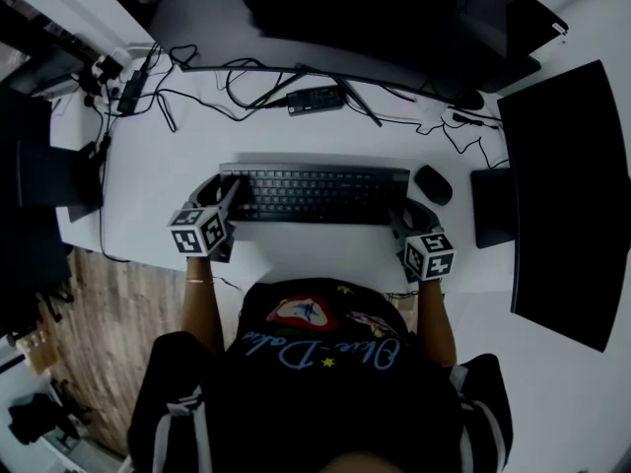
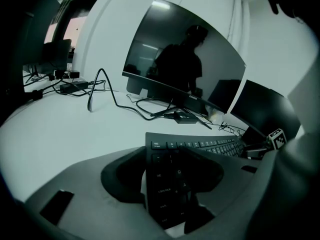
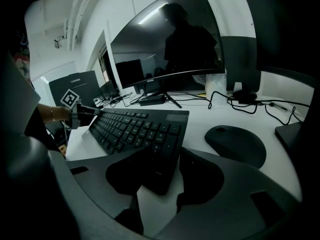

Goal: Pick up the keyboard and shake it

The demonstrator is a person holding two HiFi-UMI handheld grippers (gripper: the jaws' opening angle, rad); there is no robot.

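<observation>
A black keyboard lies flat on the white desk in front of me. My left gripper stands at its left end. In the left gripper view the keyboard's left key column runs between the jaws of that gripper, and the pads do not clearly press on it. My right gripper is at the keyboard's right end. In the right gripper view the keyboard's front right corner sits between the jaws of that gripper, with a thin gap at the right pad.
A black mouse lies just right of the keyboard, close to the right gripper. A wide curved monitor stands behind, with cables and a small black box under it. A dark screen and a flat dark pad lie at the right.
</observation>
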